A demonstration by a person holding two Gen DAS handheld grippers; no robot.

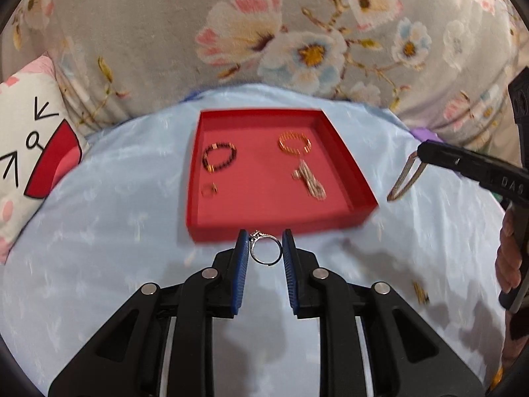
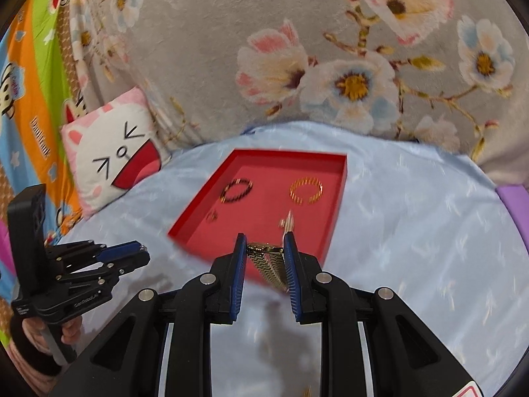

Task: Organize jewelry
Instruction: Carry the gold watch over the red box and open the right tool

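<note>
1. Blue-padded jaws of the left gripper [image 1: 265,246] are set narrowly apart and are pinched on a thin silver ring with a small stone setting [image 1: 265,247], which is held upright between the pads, just before the near wall of a shallow square red tray [image 1: 344,165].
2. Narrowly spread in the same way, the right gripper [image 2: 265,251] is clamped on a gold mesh watch band [image 2: 269,264]; the band is gripped near its top and hangs down between the pads, above the tray's near edge.
3. Four pieces are seen lying in the tray: a dark beaded bracelet [image 1: 219,157], a gold link bracelet [image 1: 294,142], a small gold ring [image 1: 210,190] and a pale gold chain strap [image 1: 309,180].
4. The tray is rested on a light blue satin cloth [image 1: 99,231], with a grey floral blanket [image 1: 148,49] behind it.
5. A white cartoon-face cushion [image 2: 112,152] is seen left of the tray.
</note>
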